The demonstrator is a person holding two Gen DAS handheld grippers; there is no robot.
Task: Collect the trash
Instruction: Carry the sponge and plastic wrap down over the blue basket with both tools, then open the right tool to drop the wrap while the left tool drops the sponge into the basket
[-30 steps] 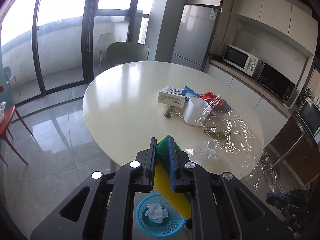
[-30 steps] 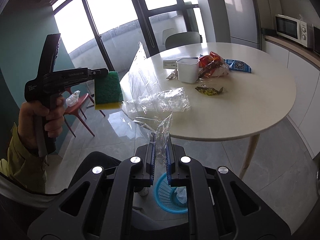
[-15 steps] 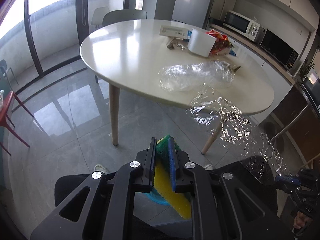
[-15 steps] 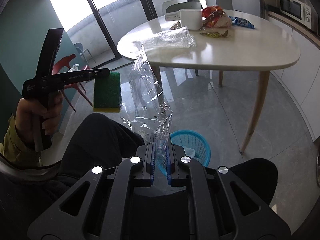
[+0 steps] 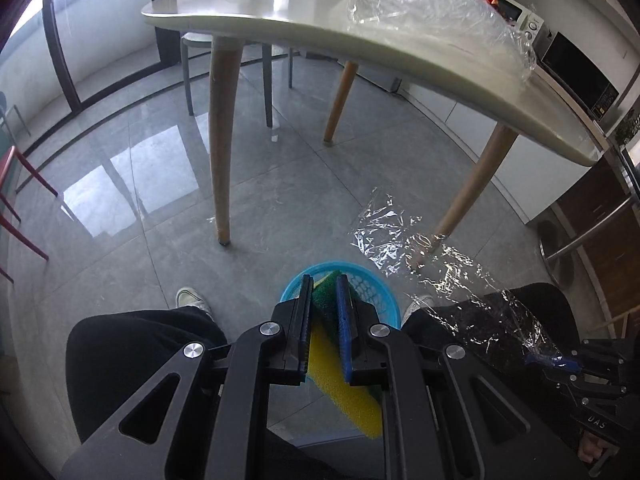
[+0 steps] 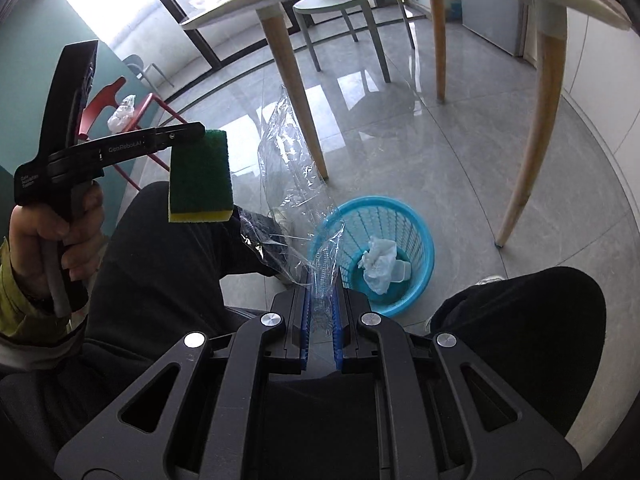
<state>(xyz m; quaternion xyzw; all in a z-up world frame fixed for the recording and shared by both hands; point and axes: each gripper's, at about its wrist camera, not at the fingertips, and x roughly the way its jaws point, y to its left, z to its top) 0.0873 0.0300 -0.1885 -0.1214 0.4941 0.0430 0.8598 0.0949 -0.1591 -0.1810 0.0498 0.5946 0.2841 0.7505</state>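
Observation:
My left gripper is shut on a green-and-yellow sponge, which hangs above the blue mesh basket on the floor. In the right wrist view the same sponge shows to the left, clamped at its top corner. My right gripper is shut on a long sheet of clear plastic wrap that trails up and left, over the rim of the basket. A crumpled white tissue lies inside the basket. The wrap also glints at the right of the left wrist view.
The round white table stands overhead on wooden legs, with more crumpled plastic on top. A person's dark-trousered knees flank the basket. A red chair and a grey chair stand further back on the grey tiled floor.
Both grippers have dropped from table height to below the tabletop and tipped downward. The basket now lies close under both, and the plastic wrap has been pulled off the table edge.

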